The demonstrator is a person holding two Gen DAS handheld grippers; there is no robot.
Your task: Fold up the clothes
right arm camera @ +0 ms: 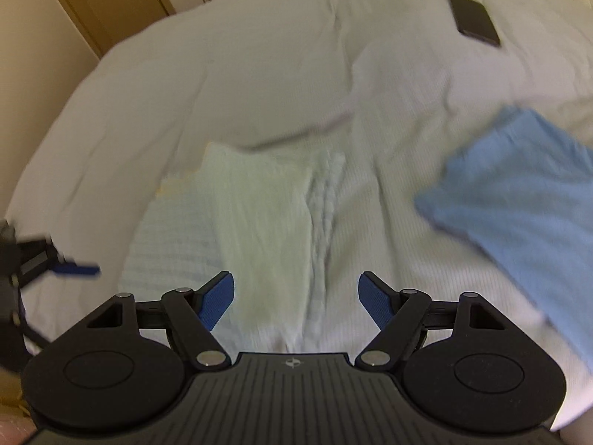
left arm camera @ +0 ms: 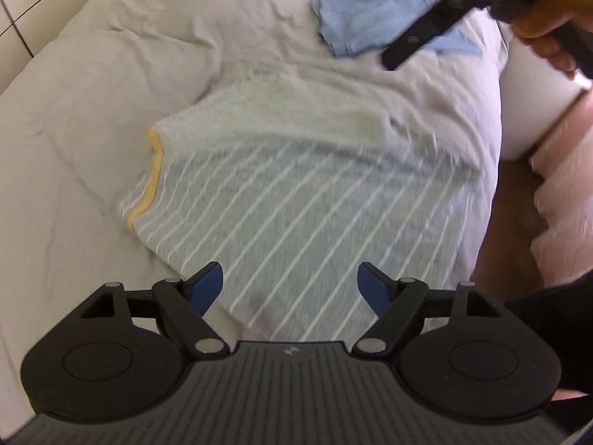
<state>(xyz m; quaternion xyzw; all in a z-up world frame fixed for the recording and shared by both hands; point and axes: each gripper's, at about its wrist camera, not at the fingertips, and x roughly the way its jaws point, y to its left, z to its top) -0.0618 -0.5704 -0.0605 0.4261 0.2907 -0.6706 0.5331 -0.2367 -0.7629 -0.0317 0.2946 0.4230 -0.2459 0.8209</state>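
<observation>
Both grippers are hanging over the bed (left arm camera: 74, 118) with their blue fingers spread wide and nothing between them. Left gripper (left arm camera: 290, 285) is hovering above the near end of the striped shirt (left arm camera: 296, 200), not touching it as far as the blur allows; its fingers (left arm camera: 207, 287) are standing well apart. Right gripper (right arm camera: 296, 294) is hovering over the shirt (right arm camera: 259, 222) too, its fingers (right arm camera: 218, 298) equally wide apart and empty. No writing is readable anywhere; each gripper body is carrying only a small emblem, too small to make out.

Grey with thin white stripes and a yellow trim (left arm camera: 153, 170), the shirt is lying partly folded on the pale cover, one flap turned over to show its lighter inside. A blue cloth (left arm camera: 370, 18) is lying folded farther up the bed, apart from the shirt. A dark phone (right arm camera: 474, 18) is resting on the cover near the far edge. A hand (left arm camera: 545, 33) is gripping the right tool's handle.
</observation>
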